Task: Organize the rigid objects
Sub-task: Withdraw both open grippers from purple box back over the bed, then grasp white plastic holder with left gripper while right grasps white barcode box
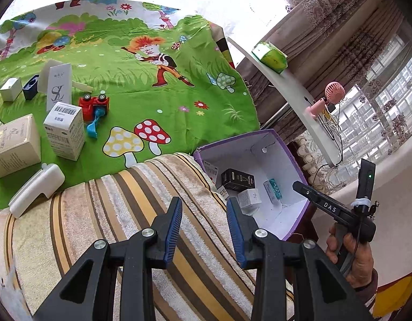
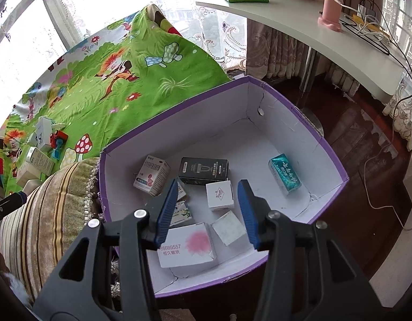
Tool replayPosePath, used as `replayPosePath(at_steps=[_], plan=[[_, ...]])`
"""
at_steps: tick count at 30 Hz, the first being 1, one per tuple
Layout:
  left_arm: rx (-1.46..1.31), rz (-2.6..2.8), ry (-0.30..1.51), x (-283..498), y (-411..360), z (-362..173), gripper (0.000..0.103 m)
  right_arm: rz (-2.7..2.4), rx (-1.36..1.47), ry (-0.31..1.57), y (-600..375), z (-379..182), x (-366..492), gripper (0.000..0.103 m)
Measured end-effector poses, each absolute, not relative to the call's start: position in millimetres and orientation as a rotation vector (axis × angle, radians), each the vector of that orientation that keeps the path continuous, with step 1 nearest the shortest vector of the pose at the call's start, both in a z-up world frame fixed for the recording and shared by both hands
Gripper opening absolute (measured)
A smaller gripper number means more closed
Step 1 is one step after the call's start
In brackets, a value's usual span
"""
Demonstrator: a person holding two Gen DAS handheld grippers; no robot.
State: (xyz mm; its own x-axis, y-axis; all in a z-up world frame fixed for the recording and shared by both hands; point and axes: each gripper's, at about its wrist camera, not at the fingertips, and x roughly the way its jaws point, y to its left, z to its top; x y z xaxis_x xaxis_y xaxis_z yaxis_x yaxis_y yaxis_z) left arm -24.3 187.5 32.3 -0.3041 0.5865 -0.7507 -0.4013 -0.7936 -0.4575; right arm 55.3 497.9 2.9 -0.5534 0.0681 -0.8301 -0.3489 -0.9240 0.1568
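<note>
- The purple box (image 2: 307, 123), white inside and open at the top, sits beside a striped cushion (image 1: 120, 227) at the edge of a green cartoon cloth (image 1: 141, 80).
- The right gripper (image 2: 208, 208) hangs over the near half of the purple box with its jaws apart and nothing between the blue pads; no earlier picture is given, so only that gap can be told.
- Inside the purple box lie several cartons: a black box (image 2: 204, 170) near the middle, a teal box (image 2: 284, 174) towards the right wall, a small white box (image 2: 219, 194) just below the black one, a pink-flower box (image 2: 188, 244) by the near wall, and a white medicine box (image 2: 151, 175) by the left wall.
- The left gripper (image 1: 204, 230) is over the striped cushion, just left of the purple box, jaws apart and empty.
- Well left of the purple box, on the green cloth, stand more cartons, among them a barcode box (image 1: 64, 129) and a cream box (image 1: 14, 144), with a red toy truck (image 1: 95, 107) just beside the barcode box.
- A hand (image 1: 350, 254) holds the right gripper's handle to the right of the purple box.
</note>
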Motion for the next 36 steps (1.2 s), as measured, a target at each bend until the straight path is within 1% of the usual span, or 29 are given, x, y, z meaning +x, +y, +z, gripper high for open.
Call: replayPosePath(at_steps=[10, 14, 18, 21, 23, 27, 29, 30, 32, 36], plan=[[-1.356, 2.241, -0.404, -31, 113, 30, 0.037, 2.588, -1.404, 0.431, 468, 0, 43, 0.058], [-1.374, 2.293, -0.453, -34, 81, 27, 0.045, 2.607, -1.426, 0.414, 457, -1, 39, 0.059], [-1.393, 2.325, -0.466, -37, 59, 24, 0.046, 2.624, -1.453, 0.390, 444, -2, 34, 0.060], [-1.406, 2.344, -0.447, -39, 48, 22, 0.049, 2.642, -1.473, 0.373, 434, -3, 30, 0.061], [-1.422, 2.344, -0.419, -40, 44, 20, 0.054, 2.650, -1.486, 0.364, 427, -3, 27, 0.062], [-1.452, 2.336, -0.342, -43, 39, 17, 0.057, 2.671, -1.512, 0.332, 413, -3, 21, 0.063], [-1.461, 2.333, -0.305, -47, 37, 16, 0.064, 2.682, -1.530, 0.314, 406, -4, 18, 0.064], [-1.465, 2.336, -0.275, -49, 35, 16, 0.066, 2.689, -1.541, 0.312, 402, -4, 16, 0.064], [-1.469, 2.315, -0.223, -55, 33, 16, 0.074, 2.701, -1.552, 0.290, 395, -3, 13, 0.064], [-1.501, 2.215, -0.153, -69, 33, 8, 0.079, 2.728, -1.570, 0.249, 380, -1, 5, 0.066]])
